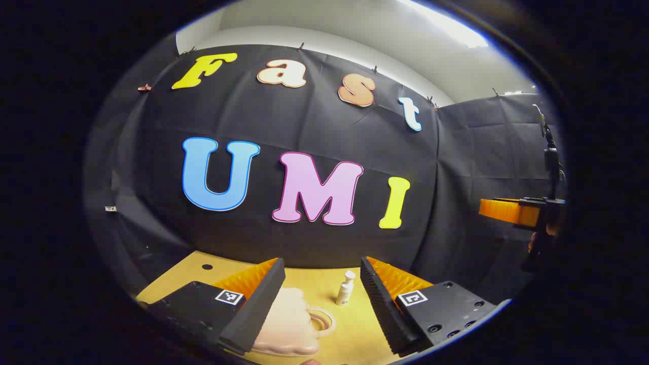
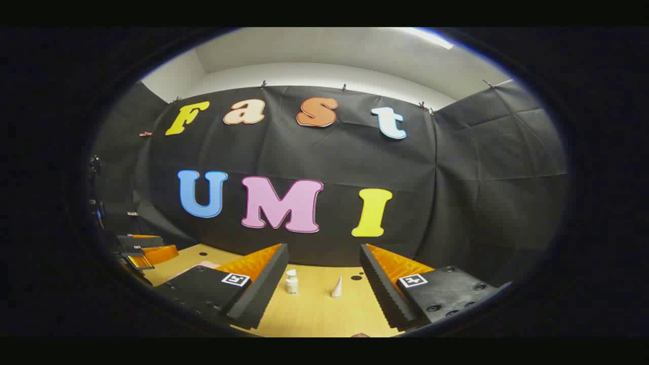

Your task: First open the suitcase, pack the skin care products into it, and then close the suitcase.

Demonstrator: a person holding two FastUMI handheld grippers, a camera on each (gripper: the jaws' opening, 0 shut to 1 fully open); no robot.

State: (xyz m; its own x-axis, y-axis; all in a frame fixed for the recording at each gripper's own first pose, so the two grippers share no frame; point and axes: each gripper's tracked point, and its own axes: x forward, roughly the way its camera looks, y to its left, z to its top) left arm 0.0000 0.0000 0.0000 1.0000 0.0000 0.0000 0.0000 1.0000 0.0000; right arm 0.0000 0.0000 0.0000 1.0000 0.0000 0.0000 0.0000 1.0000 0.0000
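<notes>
The table [image 2: 314, 314] looks like smooth, matt pale wood. On it, the suitcase [image 1: 286, 324] has a glossy plastic-looking shell, and the bottle [image 1: 345, 289] beside it looks smooth plastic.

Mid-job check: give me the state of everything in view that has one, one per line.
Left gripper: open, nothing between its fingers.
Right gripper: open, holding nothing.
Pink suitcase: shut, lying flat on the table, handle toward the bottle.
White bottle: upright on the table, cap on.
White cone-shaped item: standing upright, apart from the bottle.
</notes>
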